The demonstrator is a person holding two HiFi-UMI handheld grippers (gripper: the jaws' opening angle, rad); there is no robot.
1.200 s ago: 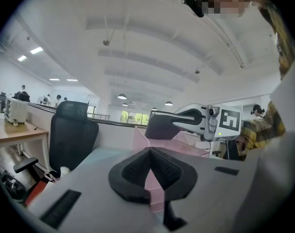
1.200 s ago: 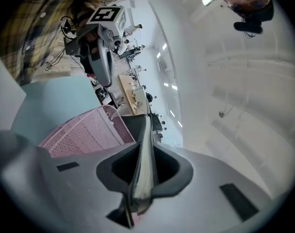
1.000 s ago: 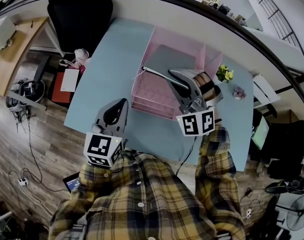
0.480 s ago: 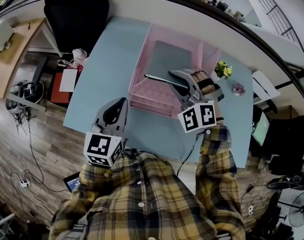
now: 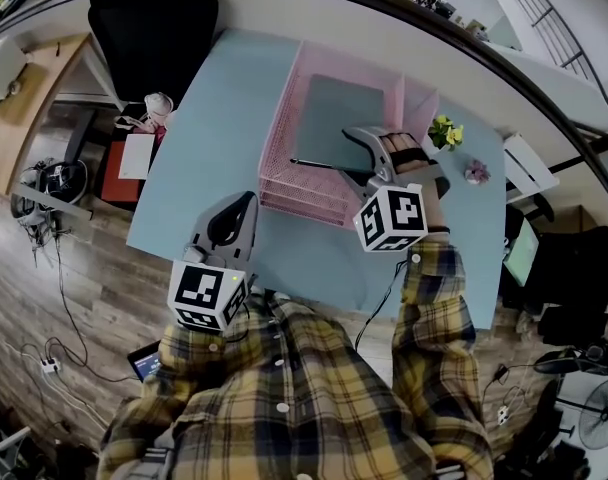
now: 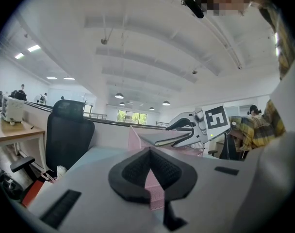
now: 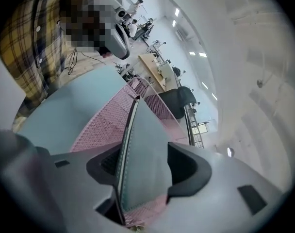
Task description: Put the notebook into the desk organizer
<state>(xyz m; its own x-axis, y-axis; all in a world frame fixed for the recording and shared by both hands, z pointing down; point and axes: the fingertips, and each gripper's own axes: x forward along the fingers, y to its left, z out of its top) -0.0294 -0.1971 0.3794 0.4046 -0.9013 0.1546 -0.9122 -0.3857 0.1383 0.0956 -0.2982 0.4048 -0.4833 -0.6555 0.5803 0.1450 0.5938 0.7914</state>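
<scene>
1. My right tongs (image 5: 352,150) are opening. The jaws stand wide, and the near edge of the notebook (image 5: 339,123) sits in the gap between them. The pads are not pressing on its covers.
2. My left tongs (image 6: 150,154) are closed, tip against tip, with nothing held. They hang over the near edge of the table (image 5: 224,118), well apart from the right pair and pointing toward the organizer.
3. The notebook has a grey-green cover. It is tilted, with its near edge up at my right jaws and the rest sloping down and away over the wide compartment of the desk organizer (image 5: 284,183). I cannot tell whether its far edge already rests on the mesh floor.
4. The organizer is pink wire mesh. It stands on the light blue table, its low front wall toward me and a narrower compartment on its right side.
5. A small plant (image 5: 446,136) with yellow flowers stands on the table just right of the organizer.
6. A black chair (image 5: 149,18) is beyond the table's far left corner.
7. My plaid sleeve (image 5: 434,298) runs back from the marker cube of the right tongs.
</scene>
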